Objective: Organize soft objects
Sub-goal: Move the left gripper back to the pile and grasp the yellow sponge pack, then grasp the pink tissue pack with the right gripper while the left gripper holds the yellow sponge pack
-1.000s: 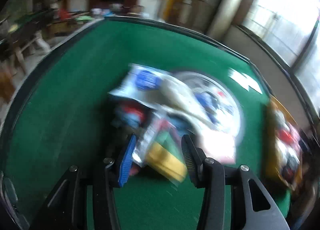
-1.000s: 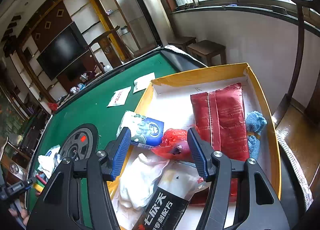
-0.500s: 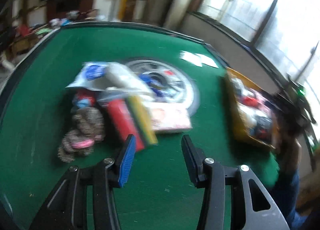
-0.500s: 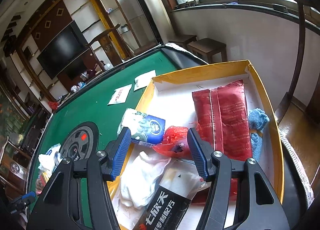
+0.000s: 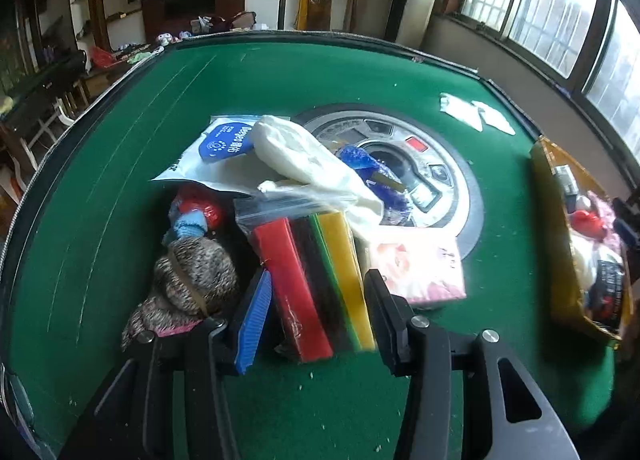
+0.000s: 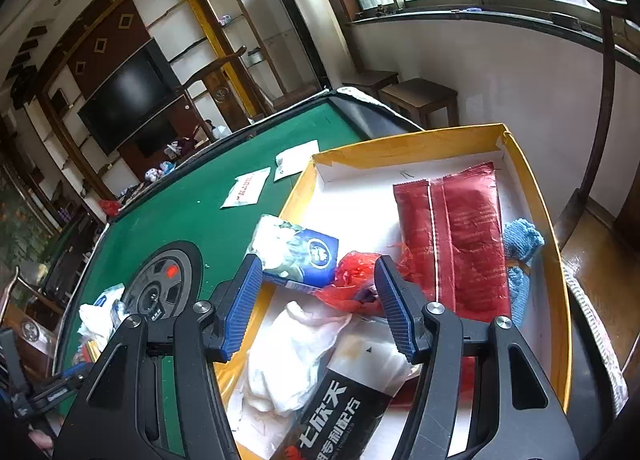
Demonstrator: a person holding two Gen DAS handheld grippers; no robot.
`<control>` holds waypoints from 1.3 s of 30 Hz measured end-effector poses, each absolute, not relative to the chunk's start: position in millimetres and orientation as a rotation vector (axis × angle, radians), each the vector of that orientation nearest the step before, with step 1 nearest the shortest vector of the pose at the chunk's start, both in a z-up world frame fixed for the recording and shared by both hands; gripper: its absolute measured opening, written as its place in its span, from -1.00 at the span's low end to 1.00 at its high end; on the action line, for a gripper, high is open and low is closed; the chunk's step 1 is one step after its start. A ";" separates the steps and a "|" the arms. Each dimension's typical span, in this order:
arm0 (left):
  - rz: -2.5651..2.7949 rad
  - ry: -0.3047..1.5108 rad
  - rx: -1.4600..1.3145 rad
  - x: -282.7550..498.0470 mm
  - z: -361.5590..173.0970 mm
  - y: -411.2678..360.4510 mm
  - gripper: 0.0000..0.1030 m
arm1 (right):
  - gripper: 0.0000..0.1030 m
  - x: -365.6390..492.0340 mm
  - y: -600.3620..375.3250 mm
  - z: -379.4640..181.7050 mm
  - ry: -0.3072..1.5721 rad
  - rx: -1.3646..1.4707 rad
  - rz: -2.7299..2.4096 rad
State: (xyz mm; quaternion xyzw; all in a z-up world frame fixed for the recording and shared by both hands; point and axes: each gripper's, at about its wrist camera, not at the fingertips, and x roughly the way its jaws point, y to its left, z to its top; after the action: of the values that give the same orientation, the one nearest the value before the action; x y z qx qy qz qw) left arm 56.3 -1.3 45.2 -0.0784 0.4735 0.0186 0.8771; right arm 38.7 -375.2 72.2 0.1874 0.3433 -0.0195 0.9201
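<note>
My left gripper [image 5: 316, 314] is open and empty, its fingers either side of the near end of a clear bag of red, black, green and yellow strips [image 5: 310, 280]. Around it lie a brown knitted bundle [image 5: 192, 280], a white cloth [image 5: 308, 158], a blue-labelled white pouch [image 5: 218, 152] and a pink tissue pack [image 5: 416, 266]. My right gripper [image 6: 320, 300] is open and empty above the yellow box [image 6: 400, 142], over a red plastic bag [image 6: 354, 280]. The box holds a red packet [image 6: 460, 236], a white cloth [image 6: 292, 356], a blue tissue pack [image 6: 296, 254] and a black packet [image 6: 340, 412].
The green table [image 5: 132, 140] has a round centre console [image 5: 424, 168]. Two white sachets [image 5: 472, 116] lie at its far right. The yellow box [image 5: 560, 244] stands at the table's right edge. A blue knitted item [image 6: 520, 248] lies at the box's right wall.
The left gripper has swung and closed in on the pile, so the bag of coloured strips now lies between its fingers. The right gripper has barely moved.
</note>
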 end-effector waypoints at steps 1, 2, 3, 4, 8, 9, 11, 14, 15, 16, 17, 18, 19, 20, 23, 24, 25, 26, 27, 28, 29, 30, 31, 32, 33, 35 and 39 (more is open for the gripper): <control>0.051 0.994 -0.158 59.3 41.2 -1.0 0.02 | 0.14 38.5 -373.8 72.5 0.704 0.382 -0.034; 0.055 0.997 -0.158 62.0 39.1 -1.4 0.02 | 0.14 38.0 -371.7 73.0 0.702 0.380 -0.025; 0.058 0.998 -0.165 64.4 35.7 0.3 0.02 | 0.14 37.6 -370.1 74.0 0.697 0.377 -0.017; 0.058 1.001 -0.179 66.6 32.1 2.7 0.02 | 0.14 36.8 -367.9 75.2 0.691 0.372 -0.008; 0.030 1.015 -0.235 71.0 21.1 15.2 -0.05 | 0.36 31.7 -350.5 84.0 0.643 0.363 0.125; 0.033 1.017 -0.229 71.0 20.0 17.2 -0.22 | 0.49 30.6 -343.7 85.7 0.635 0.360 0.182; 0.047 1.010 -0.210 69.7 20.0 20.6 -0.39 | 0.53 28.3 -316.2 87.0 0.637 0.318 0.323; 0.020 1.008 -0.240 66.2 23.2 26.7 -0.43 | 0.53 26.2 -260.7 81.3 0.691 0.206 0.511; 0.015 1.005 -0.245 65.0 25.2 27.9 -0.43 | 0.53 27.2 -242.5 77.5 0.727 0.184 0.572; 0.011 0.996 -0.246 62.7 28.6 29.2 -0.43 | 0.53 29.1 -221.0 72.2 0.769 0.171 0.638; 0.010 0.986 -0.245 60.7 31.7 30.6 -0.43 | 0.53 32.2 -207.2 68.8 0.798 0.167 0.673; 0.012 0.979 -0.245 59.6 34.0 31.3 -0.43 | 0.53 38.9 -188.2 63.1 0.839 0.158 0.695; 0.009 0.973 -0.245 58.2 36.3 32.3 -0.43 | 0.53 44.8 -174.9 55.8 0.870 0.152 0.704; 0.006 0.967 -0.249 56.0 38.5 33.5 -0.43 | 0.53 53.0 -165.3 50.2 0.902 0.145 0.710; 0.002 0.963 -0.264 54.5 40.3 37.0 -0.43 | 0.53 82.8 -145.4 31.4 0.952 0.125 0.664; 0.000 0.963 -0.266 55.9 40.7 37.3 -0.43 | 0.53 91.3 -142.0 26.8 0.962 0.123 0.659; 0.001 0.963 -0.264 56.9 40.7 38.2 -0.43 | 0.53 101.6 -139.1 21.0 0.977 0.140 0.664; 0.001 0.963 -0.264 57.1 41.1 38.6 -0.43 | 0.53 108.3 -138.9 16.3 0.987 0.161 0.665; -0.001 0.962 -0.266 57.3 41.7 39.5 -0.43 | 0.53 114.5 -139.3 12.2 1.001 0.187 0.672; -0.004 0.960 -0.270 59.3 41.9 38.6 -0.43 | 0.53 119.7 -141.7 8.0 1.016 0.245 0.702; -0.003 0.958 -0.272 59.6 42.0 38.9 -0.43 | 0.53 122.7 -142.2 5.9 1.025 0.281 0.724; -0.002 0.955 -0.277 59.4 42.9 40.2 -0.43 | 0.53 120.7 -140.6 3.3 1.042 0.297 0.752; -0.001 0.954 -0.280 60.8 41.6 39.0 -0.43 | 0.53 116.7 -136.3 3.1 1.058 0.272 0.769; 0.000 0.955 -0.283 61.1 41.5 39.8 -0.43 | 0.53 110.9 -131.8 2.7 1.076 0.237 0.789; 0.002 0.956 -0.285 60.9 41.2 40.3 -0.43 | 0.53 100.9 -125.9 2.5 1.098 0.186 0.834; 0.002 0.961 -0.291 62.1 40.1 39.7 -0.43 | 0.53 80.2 -114.0 4.0 1.122 0.103 0.914; 0.007 0.970 -0.277 64.6 37.6 36.9 -0.43 | 0.53 48.5 -94.0 13.7 1.022 -0.146 0.792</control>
State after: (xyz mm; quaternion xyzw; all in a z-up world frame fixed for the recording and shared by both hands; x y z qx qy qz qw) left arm 64.6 36.9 37.6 -0.1325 0.4646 0.0034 0.8755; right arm 48.5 -94.0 13.7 -0.0678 0.4759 0.3685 0.7957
